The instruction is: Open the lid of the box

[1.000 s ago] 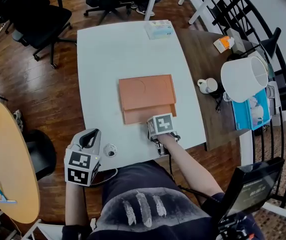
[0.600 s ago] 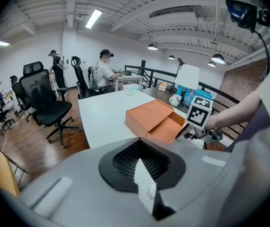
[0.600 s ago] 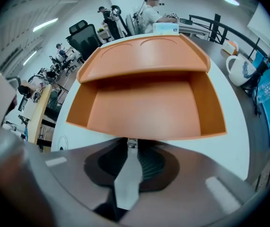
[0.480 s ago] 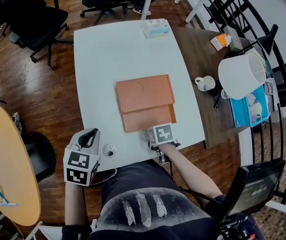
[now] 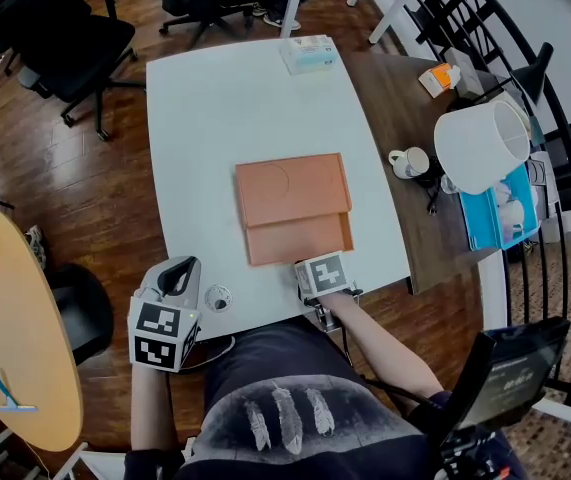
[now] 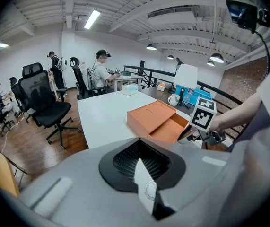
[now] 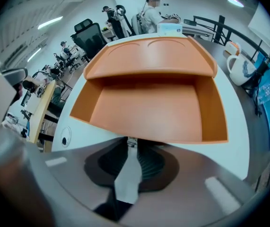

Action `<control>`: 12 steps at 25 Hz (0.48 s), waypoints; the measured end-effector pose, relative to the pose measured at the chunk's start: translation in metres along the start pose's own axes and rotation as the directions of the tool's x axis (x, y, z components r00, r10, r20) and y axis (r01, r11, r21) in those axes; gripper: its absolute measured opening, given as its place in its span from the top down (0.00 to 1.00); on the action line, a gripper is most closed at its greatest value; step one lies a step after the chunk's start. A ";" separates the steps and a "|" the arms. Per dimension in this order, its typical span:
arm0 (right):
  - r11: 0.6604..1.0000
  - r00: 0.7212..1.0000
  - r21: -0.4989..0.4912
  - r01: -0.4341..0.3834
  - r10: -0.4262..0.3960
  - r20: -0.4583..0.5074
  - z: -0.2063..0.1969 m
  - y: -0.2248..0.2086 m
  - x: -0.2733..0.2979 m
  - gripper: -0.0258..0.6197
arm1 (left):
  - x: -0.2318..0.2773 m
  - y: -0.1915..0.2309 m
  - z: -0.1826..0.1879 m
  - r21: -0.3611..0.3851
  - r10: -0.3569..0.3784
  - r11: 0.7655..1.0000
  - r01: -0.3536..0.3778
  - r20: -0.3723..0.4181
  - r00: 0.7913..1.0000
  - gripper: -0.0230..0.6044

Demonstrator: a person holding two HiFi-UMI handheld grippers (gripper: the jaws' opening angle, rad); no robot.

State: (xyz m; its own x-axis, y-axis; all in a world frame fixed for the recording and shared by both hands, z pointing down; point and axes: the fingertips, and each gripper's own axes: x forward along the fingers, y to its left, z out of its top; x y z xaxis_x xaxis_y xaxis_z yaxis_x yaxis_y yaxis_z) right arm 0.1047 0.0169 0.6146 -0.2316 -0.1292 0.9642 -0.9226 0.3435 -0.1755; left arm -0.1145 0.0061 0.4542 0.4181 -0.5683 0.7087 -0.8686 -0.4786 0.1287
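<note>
Right gripper (image 7: 131,142): clamping on the near wall of the tray (image 7: 149,110) just ahead, lid (image 7: 149,56) lying beyond, covering the far half of the box (image 5: 293,208) on the table (image 5: 215,118); judging opening partway done, further sliding remaining. Left gripper (image 6: 139,161): closed on nothing, hovering aside

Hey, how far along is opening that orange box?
Partly done: the orange box has its inner tray slid out toward the person, floor bare. In hand: the right hand-held gripper sits shut at the tray's near wall. Left: part of the tray is inside the box, and the left hand-held gripper is idle, shut.
</note>
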 end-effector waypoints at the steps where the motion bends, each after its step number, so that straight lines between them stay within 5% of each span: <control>1: 1.000 1.000 -0.014 0.001 -0.001 0.002 0.000 0.000 -0.002 0.86 | 0.000 -0.001 0.000 0.001 -0.001 1.000 0.001 0.002 1.000 0.94; 12: 0.993 0.996 -0.118 -0.012 0.021 0.082 0.015 0.004 -0.040 0.86 | 0.002 -0.003 0.000 0.002 -0.004 1.000 0.004 0.011 1.000 0.94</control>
State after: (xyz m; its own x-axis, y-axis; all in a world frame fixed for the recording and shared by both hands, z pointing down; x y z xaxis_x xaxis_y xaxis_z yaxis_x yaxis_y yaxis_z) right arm 0.1060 0.0096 0.5721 -0.2756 -0.1973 0.9408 -0.8771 0.4522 -0.1621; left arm -0.1114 0.0067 0.4555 0.4243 -0.5736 0.7007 -0.8665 -0.4818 0.1303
